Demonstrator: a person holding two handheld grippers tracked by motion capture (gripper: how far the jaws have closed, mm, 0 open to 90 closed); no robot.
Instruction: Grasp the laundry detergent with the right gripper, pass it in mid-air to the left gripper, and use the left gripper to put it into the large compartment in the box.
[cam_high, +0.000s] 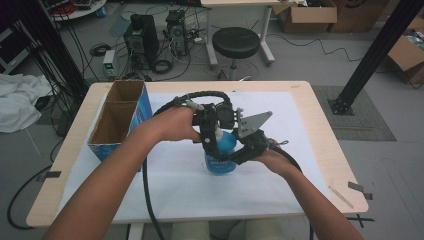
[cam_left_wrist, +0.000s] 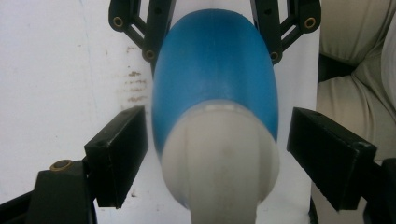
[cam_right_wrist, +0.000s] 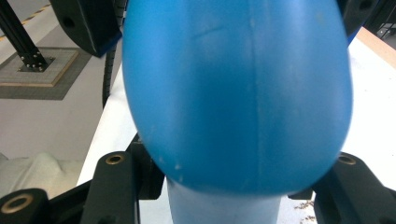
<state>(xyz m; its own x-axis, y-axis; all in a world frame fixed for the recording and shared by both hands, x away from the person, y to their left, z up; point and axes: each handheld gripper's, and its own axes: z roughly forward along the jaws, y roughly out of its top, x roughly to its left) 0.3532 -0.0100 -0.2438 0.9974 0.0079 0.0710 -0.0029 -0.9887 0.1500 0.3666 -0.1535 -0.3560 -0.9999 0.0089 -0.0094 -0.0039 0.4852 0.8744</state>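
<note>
A blue bottle (cam_high: 220, 150) with a white cap (cam_left_wrist: 219, 158) stands on the white mat at the middle of the table. My right gripper (cam_high: 234, 158) comes in from the right and is shut on the bottle's blue body (cam_right_wrist: 233, 93), its jaws pressed to both sides. My left gripper (cam_high: 212, 131) reaches down over the top. Its two black jaws stand open on either side of the cap, with a narrow gap on each side. The left gripper view looks down the blue body (cam_left_wrist: 215, 70) to the right gripper's jaws clamped lower on it.
A blue cardboard box (cam_high: 117, 120) with two open compartments stands at the table's left. The white mat (cam_high: 300, 170) covers most of the wooden table (cam_high: 332, 150). A thin strip (cam_high: 340, 196) lies near the front right corner. A black stool (cam_high: 236, 42) stands beyond the far edge.
</note>
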